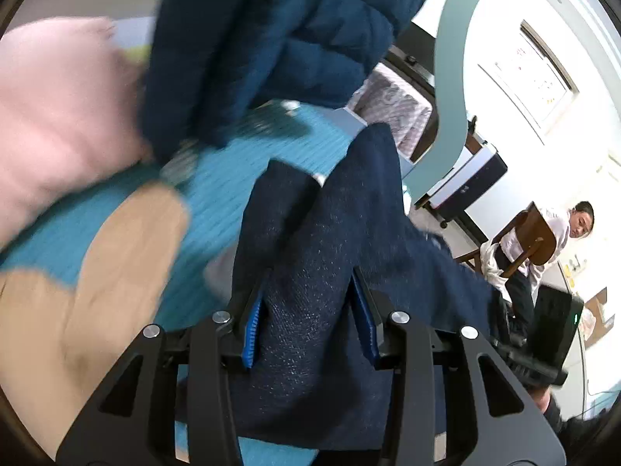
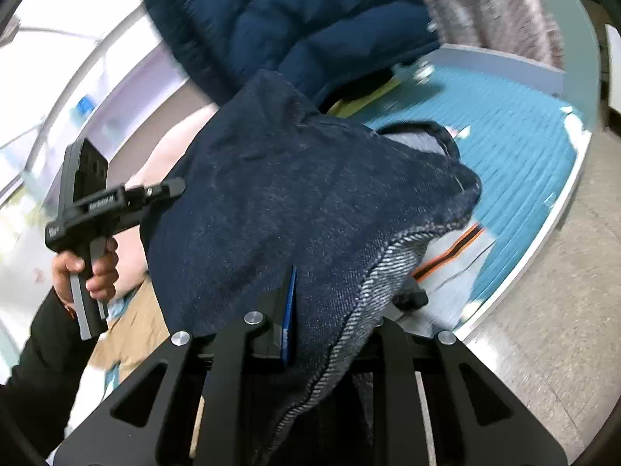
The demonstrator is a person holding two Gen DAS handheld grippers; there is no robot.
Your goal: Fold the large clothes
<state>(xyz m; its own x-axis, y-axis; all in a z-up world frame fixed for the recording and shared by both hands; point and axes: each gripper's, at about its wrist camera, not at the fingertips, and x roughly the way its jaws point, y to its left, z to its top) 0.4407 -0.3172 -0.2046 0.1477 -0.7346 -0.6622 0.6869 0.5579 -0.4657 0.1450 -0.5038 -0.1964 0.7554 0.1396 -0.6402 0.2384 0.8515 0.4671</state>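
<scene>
Denim is filling both sets of jaws. The left gripper [image 1: 310, 334] is clamping a thick fold of the dark jeans [image 1: 330, 256], with a blue pad [image 1: 253, 334] pressing in on each side, so the jaws are standing partly closed around the cloth. The fingertips themselves are lying hidden under the fabric. The right gripper [image 2: 330, 310] is also closing on the jeans [image 2: 310, 202]; only one blue pad [image 2: 289, 318] is showing, since the hem, turned out to its pale weave, is draping over the other finger. In the right wrist view the person's hand [image 2: 87, 272] is squeezing the handle of the left gripper at the left, and the gripper's front end is passing out of sight behind the denim.

Beyond the jeans, a turquoise ribbed mat [image 1: 233, 178] is covering the work surface. A tan garment [image 1: 116, 264] is lying at near left, a pink garment [image 1: 58, 116] at far left, and a navy puffer jacket [image 1: 271, 39] at the far side; all three are motion-blurred and cut off by the frame. A seated person [image 1: 543, 240] is showing at far right.
</scene>
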